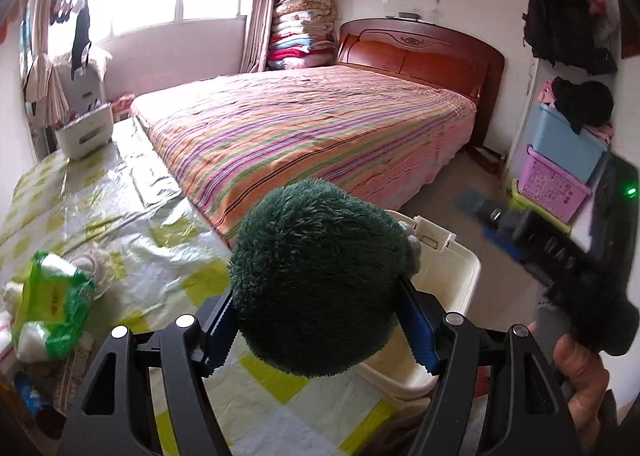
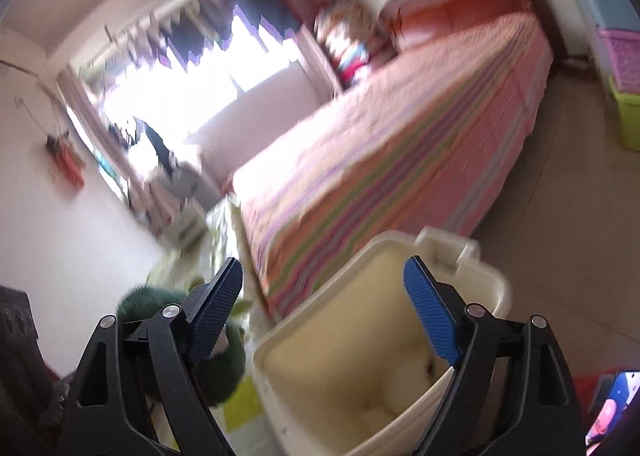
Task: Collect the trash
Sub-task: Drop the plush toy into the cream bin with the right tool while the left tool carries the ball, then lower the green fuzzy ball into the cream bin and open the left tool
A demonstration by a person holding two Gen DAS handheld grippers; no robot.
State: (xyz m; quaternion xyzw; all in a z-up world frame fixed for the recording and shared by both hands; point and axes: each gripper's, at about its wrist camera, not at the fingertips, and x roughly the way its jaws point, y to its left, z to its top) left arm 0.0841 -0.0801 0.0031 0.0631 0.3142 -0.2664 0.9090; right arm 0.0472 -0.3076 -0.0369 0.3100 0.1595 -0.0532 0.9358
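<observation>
A dark green fuzzy plush ball (image 1: 316, 280) fills the space between my left gripper's (image 1: 320, 332) blue pads, which press on its two sides. It hangs over the table's right edge, next to a cream plastic bin (image 1: 452, 268) standing on the floor between table and bed. In the right wrist view, my right gripper (image 2: 324, 312) stands open with nothing between its fingers, above the open bin (image 2: 320, 376). The bin's bottom looks mostly bare. The green plush ball (image 2: 140, 304) shows at the lower left behind the left finger.
The table (image 1: 120, 192) wears a shiny yellow-checked cloth. A green-and-white plastic pack (image 1: 52, 312) lies at its left edge and a white basket (image 1: 86, 132) at the far end. A striped bed (image 1: 304, 128) stands beyond. Stacked coloured crates (image 1: 560, 160) line the right wall. A hand (image 1: 580, 372) holds the other tool.
</observation>
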